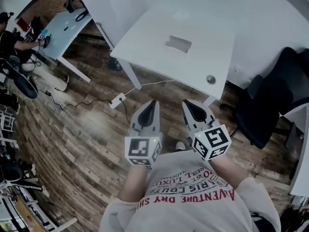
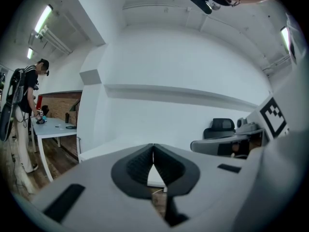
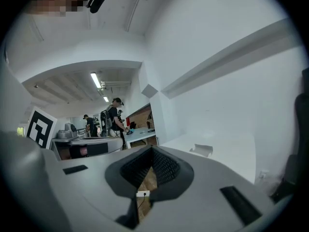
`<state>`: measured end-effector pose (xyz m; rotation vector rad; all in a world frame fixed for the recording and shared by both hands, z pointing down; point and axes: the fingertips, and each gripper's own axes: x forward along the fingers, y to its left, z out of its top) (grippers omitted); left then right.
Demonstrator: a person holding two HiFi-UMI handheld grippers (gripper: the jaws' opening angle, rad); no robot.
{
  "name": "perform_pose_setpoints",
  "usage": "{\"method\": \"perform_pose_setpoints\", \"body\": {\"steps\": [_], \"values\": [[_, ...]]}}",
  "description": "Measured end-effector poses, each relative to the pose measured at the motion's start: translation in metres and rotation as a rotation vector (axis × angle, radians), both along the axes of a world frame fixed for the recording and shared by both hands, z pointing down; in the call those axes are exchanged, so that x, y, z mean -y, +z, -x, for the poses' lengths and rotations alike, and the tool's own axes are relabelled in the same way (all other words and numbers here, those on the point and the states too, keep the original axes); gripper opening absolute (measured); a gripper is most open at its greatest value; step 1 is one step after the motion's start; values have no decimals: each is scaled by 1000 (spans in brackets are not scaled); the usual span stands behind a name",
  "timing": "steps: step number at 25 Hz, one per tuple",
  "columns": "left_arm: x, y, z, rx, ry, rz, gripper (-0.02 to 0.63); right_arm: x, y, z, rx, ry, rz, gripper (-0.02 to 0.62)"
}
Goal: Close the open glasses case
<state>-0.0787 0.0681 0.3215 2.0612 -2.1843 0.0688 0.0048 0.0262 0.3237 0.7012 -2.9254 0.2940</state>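
Note:
The glasses case [image 1: 178,43] is a small grey, open shape lying near the middle of the white table [image 1: 145,42]. In the right gripper view the case [image 3: 203,150] shows pale on the tabletop, ahead and to the right. Both grippers are held close to my chest, well short of the table and above the floor. My left gripper [image 1: 153,102] has its jaws together with nothing between them, and its tips [image 2: 153,147] meet in its own view. My right gripper [image 1: 186,102] is likewise shut and empty, jaws touching [image 3: 152,149].
A small round object [image 1: 210,79] sits at the table's near right corner. A black office chair [image 1: 270,100] stands to the right. A power strip [image 1: 117,100] and cable lie on the wood floor. A person [image 1: 9,37] stands at another table [image 1: 63,30] at far left.

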Motion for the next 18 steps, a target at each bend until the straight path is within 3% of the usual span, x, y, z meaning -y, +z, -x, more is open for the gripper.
{"method": "perform_pose_setpoints", "body": {"steps": [7,18], "values": [[99,-3,-7,0,20,14,8,102,-8,-5,-8,17,-4,12],[187,40,12,-69,93,104,8,181,34,1,-67,100,76,12]]}}
